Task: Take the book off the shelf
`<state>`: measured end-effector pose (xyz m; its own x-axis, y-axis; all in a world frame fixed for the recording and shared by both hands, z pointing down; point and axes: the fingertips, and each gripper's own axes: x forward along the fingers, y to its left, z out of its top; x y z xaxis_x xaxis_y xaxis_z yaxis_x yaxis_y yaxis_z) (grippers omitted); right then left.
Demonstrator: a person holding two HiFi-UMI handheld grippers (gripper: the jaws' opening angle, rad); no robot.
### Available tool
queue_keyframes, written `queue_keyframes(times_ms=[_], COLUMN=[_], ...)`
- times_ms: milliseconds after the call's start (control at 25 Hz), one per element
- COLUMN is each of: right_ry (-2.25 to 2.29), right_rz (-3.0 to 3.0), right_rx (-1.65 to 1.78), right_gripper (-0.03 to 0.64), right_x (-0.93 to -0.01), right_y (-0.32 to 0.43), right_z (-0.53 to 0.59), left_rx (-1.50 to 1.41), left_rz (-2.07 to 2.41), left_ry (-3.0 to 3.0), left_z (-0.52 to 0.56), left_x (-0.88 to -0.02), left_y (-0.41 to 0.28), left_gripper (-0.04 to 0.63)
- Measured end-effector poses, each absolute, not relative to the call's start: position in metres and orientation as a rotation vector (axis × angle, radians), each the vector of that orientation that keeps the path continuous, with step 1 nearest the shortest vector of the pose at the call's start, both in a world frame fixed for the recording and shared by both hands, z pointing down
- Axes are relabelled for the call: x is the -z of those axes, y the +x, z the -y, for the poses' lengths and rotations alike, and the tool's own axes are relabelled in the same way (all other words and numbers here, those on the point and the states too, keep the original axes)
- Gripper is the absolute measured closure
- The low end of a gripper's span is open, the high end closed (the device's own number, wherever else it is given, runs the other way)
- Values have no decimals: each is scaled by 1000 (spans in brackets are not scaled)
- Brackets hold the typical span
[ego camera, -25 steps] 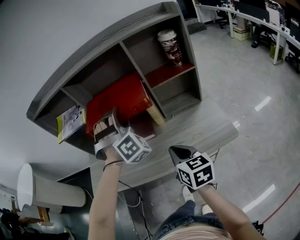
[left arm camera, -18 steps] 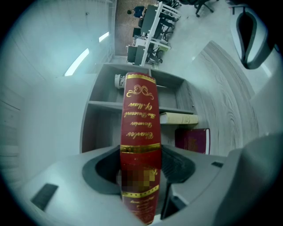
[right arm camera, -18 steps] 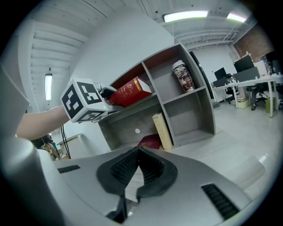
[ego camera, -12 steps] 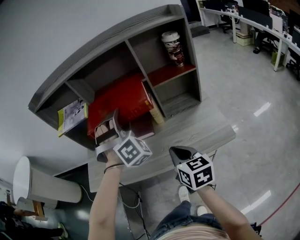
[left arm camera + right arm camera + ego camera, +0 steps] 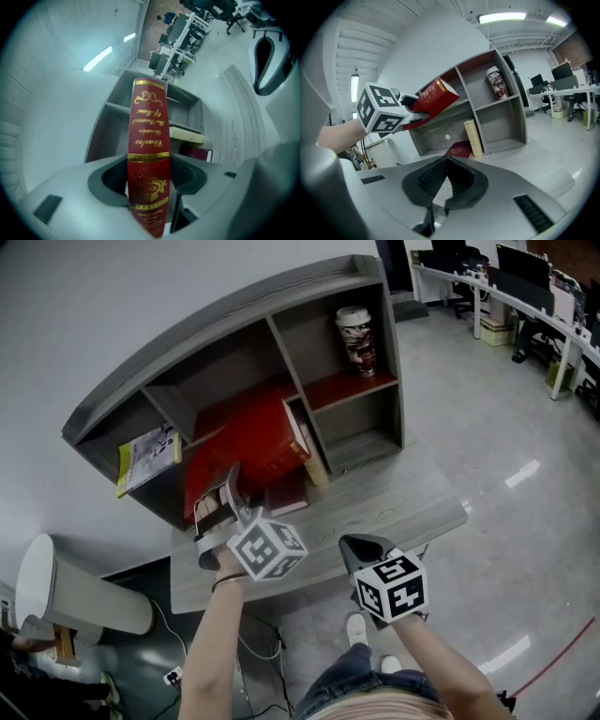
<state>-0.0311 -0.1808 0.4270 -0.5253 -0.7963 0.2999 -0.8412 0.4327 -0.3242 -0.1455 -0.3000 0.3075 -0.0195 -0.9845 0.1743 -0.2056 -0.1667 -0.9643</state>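
Red book [image 5: 147, 140], spine pinched in the fingers of the left gripper [image 5: 228, 487], has slid farther out of the shelf [image 5: 234, 320] ahead and looks nearly free, while the right gripper [image 5: 440, 185] idles, fingers closed and empty.

I see a grey shelf unit [image 5: 234, 310] standing on a grey wooden table [image 5: 403, 507], and that table stands on a glossy floor [image 5: 506, 418]. In the upper right bay, a paper cup [image 5: 355, 337] stands upright on a red board [image 5: 342, 388]. A yellow-edged booklet [image 5: 150, 454] leans in the left bay. At the bottom of the middle bay a cream book [image 5: 312, 448] stands tilted, with a maroon book [image 5: 286, 495] flat just beside it.
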Motion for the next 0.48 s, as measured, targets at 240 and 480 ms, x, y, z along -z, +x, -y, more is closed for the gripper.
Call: queue_keyframes(times_ms=[240, 480], right_ry=[1468, 1457], right_rz=[2565, 2560], right_rx=[-665, -651], right_gripper=[609, 609], right_x=[-427, -426], right_y=[-31, -34], right_z=[174, 169], left_rx=[1244, 1223], left_rz=[-1356, -1405], left_ry=[-1533, -1625], left_z=[289, 281], left_x=[-314, -326], left_y=[-152, -158], left_gripper=[351, 351])
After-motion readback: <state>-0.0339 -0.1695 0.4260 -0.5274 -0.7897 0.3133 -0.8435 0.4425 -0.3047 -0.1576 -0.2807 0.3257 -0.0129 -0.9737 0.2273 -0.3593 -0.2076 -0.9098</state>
